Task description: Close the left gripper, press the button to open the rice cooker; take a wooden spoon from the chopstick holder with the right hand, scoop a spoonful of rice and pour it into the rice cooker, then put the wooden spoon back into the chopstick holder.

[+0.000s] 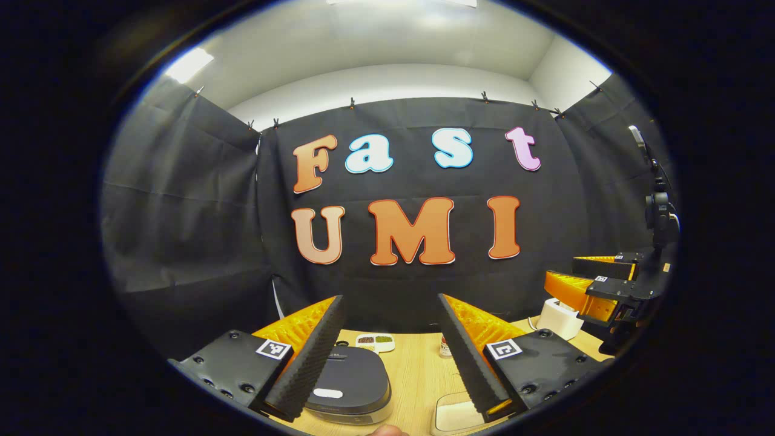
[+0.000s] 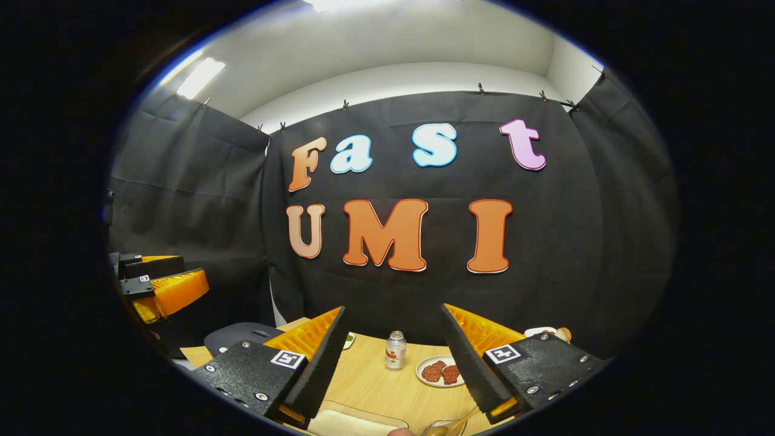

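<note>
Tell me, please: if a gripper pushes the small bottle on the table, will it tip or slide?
The small bottle stands upright, tall against its narrow base, so it probably tips. Once down, its round body would likely roll on the smooth wooden table.

On the bench (image 2: 375, 381) stood one rice cooker (image 1: 354, 378), one small bottle (image 2: 395, 350), one plate (image 2: 427, 378), and one white holder (image 1: 560, 318).

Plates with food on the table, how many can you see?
2. A white divided dish of grains sits behind the dark grey rice cooker; a round white plate of red food sits beside the small bottle. Others may be hidden.
</note>
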A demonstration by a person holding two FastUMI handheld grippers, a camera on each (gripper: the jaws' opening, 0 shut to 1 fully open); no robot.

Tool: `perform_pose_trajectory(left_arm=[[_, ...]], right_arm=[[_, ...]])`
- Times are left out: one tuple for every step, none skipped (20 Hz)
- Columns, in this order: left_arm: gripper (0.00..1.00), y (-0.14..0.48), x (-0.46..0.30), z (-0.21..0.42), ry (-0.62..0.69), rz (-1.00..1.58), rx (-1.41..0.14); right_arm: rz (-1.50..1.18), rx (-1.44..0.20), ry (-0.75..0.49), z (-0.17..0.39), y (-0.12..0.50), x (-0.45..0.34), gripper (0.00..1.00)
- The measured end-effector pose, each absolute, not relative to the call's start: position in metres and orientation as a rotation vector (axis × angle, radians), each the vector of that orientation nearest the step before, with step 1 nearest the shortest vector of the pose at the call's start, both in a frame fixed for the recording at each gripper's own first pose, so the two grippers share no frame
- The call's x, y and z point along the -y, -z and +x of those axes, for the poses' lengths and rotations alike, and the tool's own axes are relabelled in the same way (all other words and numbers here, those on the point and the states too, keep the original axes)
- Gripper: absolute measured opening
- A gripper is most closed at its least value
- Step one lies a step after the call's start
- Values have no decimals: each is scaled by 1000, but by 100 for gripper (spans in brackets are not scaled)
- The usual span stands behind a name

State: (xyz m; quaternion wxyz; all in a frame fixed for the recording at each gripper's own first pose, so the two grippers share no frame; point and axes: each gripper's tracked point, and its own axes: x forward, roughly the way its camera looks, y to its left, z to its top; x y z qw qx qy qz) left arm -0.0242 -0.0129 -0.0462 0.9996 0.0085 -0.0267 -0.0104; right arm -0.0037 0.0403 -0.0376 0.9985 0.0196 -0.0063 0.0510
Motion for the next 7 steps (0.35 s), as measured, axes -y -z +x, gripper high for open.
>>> perform_pose_trajectory(left_arm=[[100, 42, 13, -27, 22, 10, 66], [100, 38, 13, -30, 21, 8, 82], [100, 34, 11, -34, 15, 7, 97], [100, 31, 9, -37, 9, 7, 109], [100, 29, 9, -39, 6, 5, 116], [100, 29, 8, -41, 5, 2, 120], [100, 31, 8, -40, 2, 1, 116]], right_arm=[[39, 19, -107, -5, 37, -43, 93], [39, 29, -115, 6, 32, -48, 93], [38, 35, -119, 8, 31, -49, 93], [39, 41, -128, 8, 31, -53, 93], [39, 45, -132, 8, 28, -56, 93], [41, 46, -139, 8, 28, -58, 93], [40, 47, -145, 10, 28, -61, 93]])
